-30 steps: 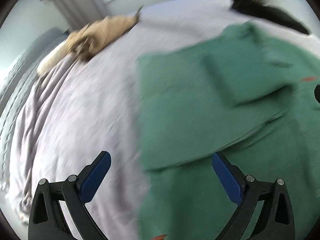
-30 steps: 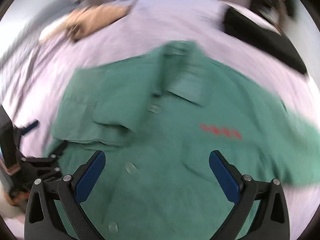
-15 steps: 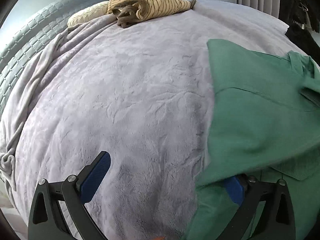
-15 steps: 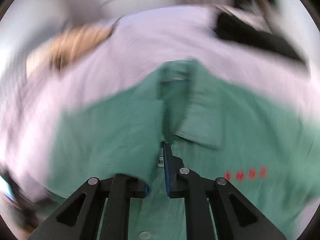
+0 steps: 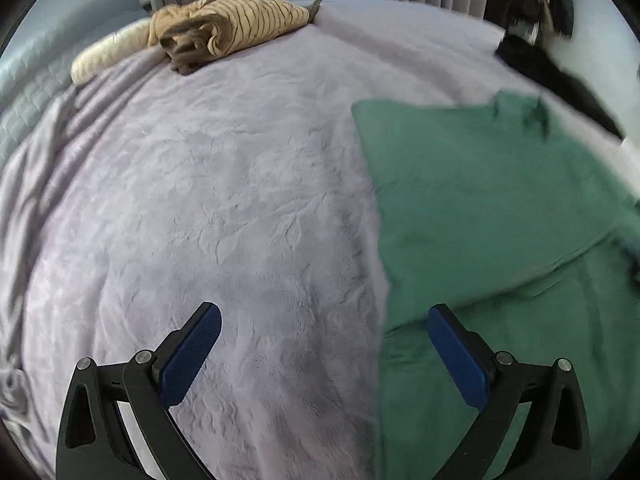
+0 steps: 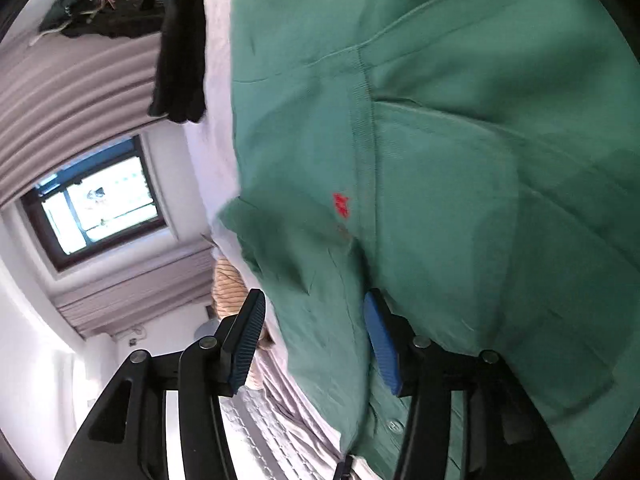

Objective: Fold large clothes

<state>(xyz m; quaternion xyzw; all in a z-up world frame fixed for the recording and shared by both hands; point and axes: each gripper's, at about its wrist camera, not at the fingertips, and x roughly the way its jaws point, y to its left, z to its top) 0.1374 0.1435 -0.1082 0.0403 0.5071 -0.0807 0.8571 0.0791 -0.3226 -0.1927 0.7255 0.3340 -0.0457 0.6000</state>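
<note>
The left gripper (image 5: pixel 324 334), black-framed with blue ribbed pads, hangs with its jaws spread wide and nothing between them, over the edge of the green shirt (image 5: pixel 500 208). The right gripper (image 6: pixel 314 330) is rolled sideways, its jaws opening, a shirt fold between the pads.

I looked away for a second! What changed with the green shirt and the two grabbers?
The right gripper rolled onto its side, so its view is tipped. It pinched nearly shut by the collar; now its jaws are opening, with a fold of the green shirt between them. The left gripper moved off the shirt's edge and stays open and empty. The purple blanket and striped clothes stayed put.
</note>
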